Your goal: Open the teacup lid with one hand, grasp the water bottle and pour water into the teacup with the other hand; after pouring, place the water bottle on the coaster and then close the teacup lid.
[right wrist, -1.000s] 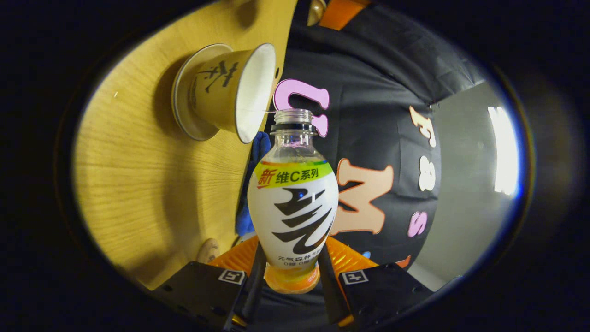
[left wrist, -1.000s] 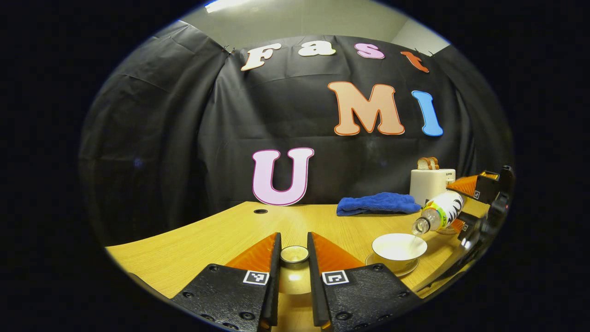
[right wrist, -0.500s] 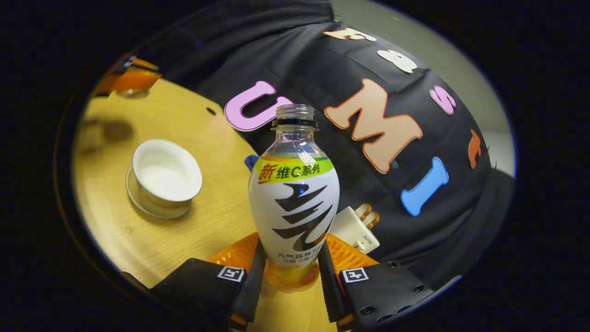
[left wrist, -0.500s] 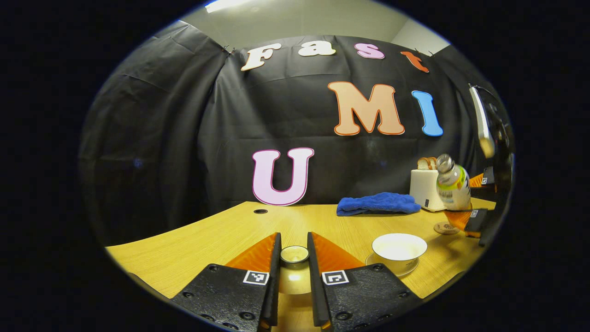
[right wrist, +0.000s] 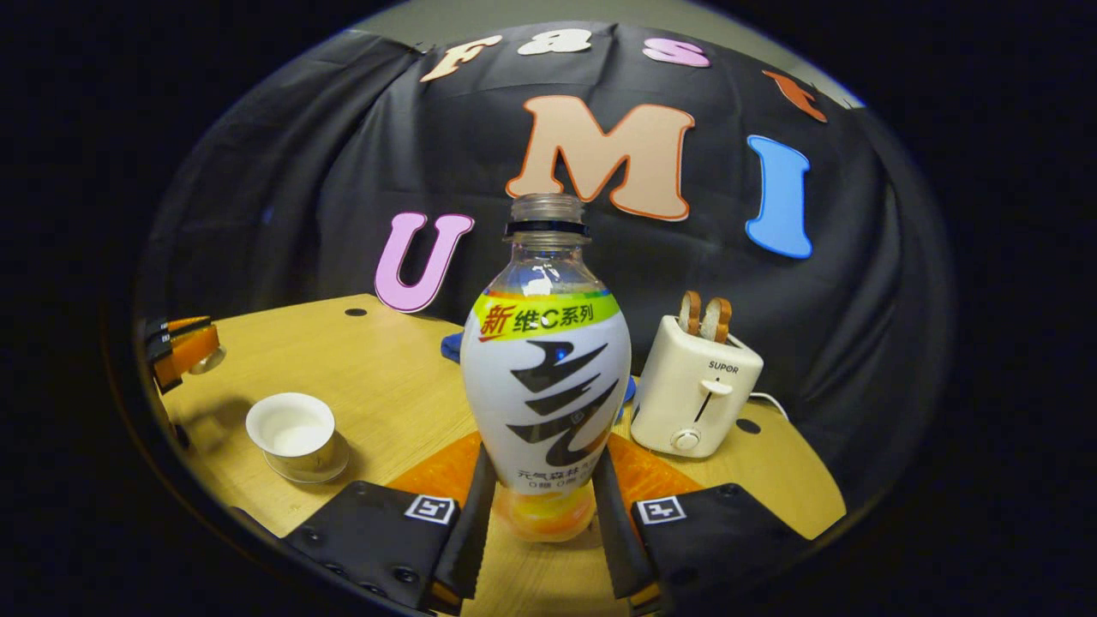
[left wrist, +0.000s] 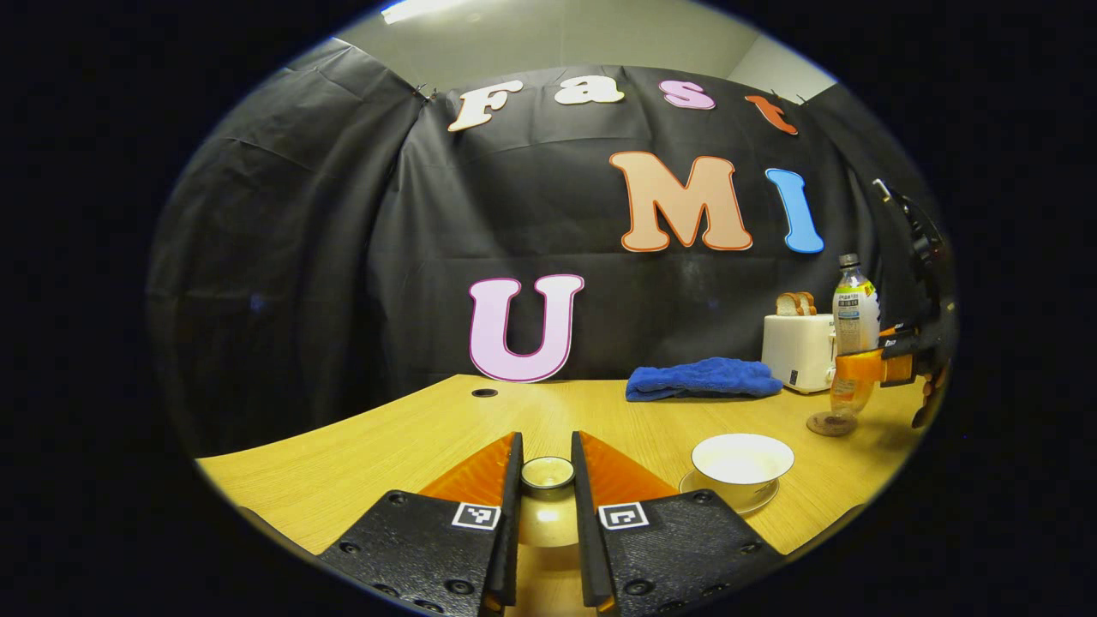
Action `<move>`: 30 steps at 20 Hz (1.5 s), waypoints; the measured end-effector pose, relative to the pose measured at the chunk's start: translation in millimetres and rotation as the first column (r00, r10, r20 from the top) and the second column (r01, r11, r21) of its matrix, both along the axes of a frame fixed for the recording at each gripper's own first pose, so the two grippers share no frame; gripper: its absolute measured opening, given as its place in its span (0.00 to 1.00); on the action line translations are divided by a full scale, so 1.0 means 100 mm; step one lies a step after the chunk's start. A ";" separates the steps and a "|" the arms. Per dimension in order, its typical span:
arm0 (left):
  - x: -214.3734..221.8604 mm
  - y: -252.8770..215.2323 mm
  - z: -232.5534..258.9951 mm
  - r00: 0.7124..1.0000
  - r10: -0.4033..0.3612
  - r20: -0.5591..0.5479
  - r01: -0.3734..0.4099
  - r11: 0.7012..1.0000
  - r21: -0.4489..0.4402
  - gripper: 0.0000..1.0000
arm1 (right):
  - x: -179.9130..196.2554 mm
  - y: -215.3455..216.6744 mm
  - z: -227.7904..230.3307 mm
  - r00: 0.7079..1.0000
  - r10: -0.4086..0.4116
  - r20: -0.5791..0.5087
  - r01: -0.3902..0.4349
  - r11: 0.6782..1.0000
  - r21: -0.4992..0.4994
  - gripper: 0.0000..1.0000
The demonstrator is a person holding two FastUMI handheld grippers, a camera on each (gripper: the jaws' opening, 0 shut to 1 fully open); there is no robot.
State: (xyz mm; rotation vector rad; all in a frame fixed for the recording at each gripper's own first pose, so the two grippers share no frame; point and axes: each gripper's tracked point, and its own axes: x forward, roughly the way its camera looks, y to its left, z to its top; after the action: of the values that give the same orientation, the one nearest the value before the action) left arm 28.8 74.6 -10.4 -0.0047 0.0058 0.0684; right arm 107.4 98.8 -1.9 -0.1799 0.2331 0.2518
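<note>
Left gripper (left wrist: pixel 546 480) fingers (left wrist: pixel 512 488) clamp lid (left wrist: pixel 548 472); bottle (left wrist: pixel 852 343) upright above coaster (left wrist: pixel 830 423).

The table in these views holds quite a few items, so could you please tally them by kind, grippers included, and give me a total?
Grippers: 2, left gripper, right gripper
Water bottle: 1
Teacup: 1
Teacup lid: 1
Saucer: 1
Coaster: 1
Toaster: 1
Bread slices: 2
Blue cloth: 1
Total: 11
</note>
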 end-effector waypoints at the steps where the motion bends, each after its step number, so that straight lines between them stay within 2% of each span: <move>1: 0.00 0.00 0.01 1.000 0.000 0.000 0.000 1.000 0.000 0.27 | 0.06 -0.06 -0.02 1.000 -0.015 -0.005 0.015 0.999 0.040 0.62; 5: 0.00 0.00 0.00 1.000 0.000 0.000 0.000 1.000 0.000 0.27 | 0.20 -0.32 -0.18 0.996 -0.072 -0.043 0.075 0.994 0.076 0.62; 9: 0.00 0.00 0.00 1.000 0.000 0.000 0.000 1.000 0.000 0.27 | 0.28 -0.37 -0.26 0.995 -0.080 -0.056 0.086 0.988 0.128 0.63; 16: 0.00 0.00 0.00 1.000 0.000 0.000 0.000 1.000 0.000 0.27 | 0.26 -0.36 -0.33 0.997 -0.064 -0.048 0.069 0.992 0.105 0.65; 19: 0.00 0.00 0.00 1.000 0.000 0.000 0.000 1.000 0.000 0.27 | 0.24 -0.34 -0.33 0.997 -0.051 -0.051 0.056 0.992 0.113 0.77; 21: 0.00 0.00 0.00 1.000 0.000 0.000 0.000 1.000 0.000 0.27 | 0.24 -0.35 -0.36 0.997 -0.050 -0.056 0.056 0.991 0.120 0.70; 22: 0.00 0.00 0.00 1.000 0.000 0.000 0.000 1.000 -0.001 0.27 | 0.22 -0.35 -0.39 0.997 -0.046 -0.062 0.053 0.991 0.125 0.79; 25: 0.00 0.00 -0.01 1.000 0.000 0.000 0.000 1.000 0.000 0.27 | 0.18 -0.38 -0.46 0.997 -0.038 -0.073 0.047 0.991 0.126 0.93; 27: -0.01 0.00 0.00 1.000 0.000 0.000 0.000 1.000 -0.001 0.27 | 0.16 -0.39 -0.44 0.998 -0.035 -0.060 0.043 0.990 0.131 0.90; 30: 0.00 0.00 -0.01 1.000 0.000 -0.001 0.000 1.000 -0.001 0.27 | 0.08 -0.42 -0.38 0.998 -0.042 -0.037 0.046 0.990 0.132 0.90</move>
State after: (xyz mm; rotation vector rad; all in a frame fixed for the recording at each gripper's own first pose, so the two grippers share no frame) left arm 28.6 74.9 -11.2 -0.0053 0.0066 0.0681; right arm 115.6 56.4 -39.7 -0.0381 0.2528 0.2256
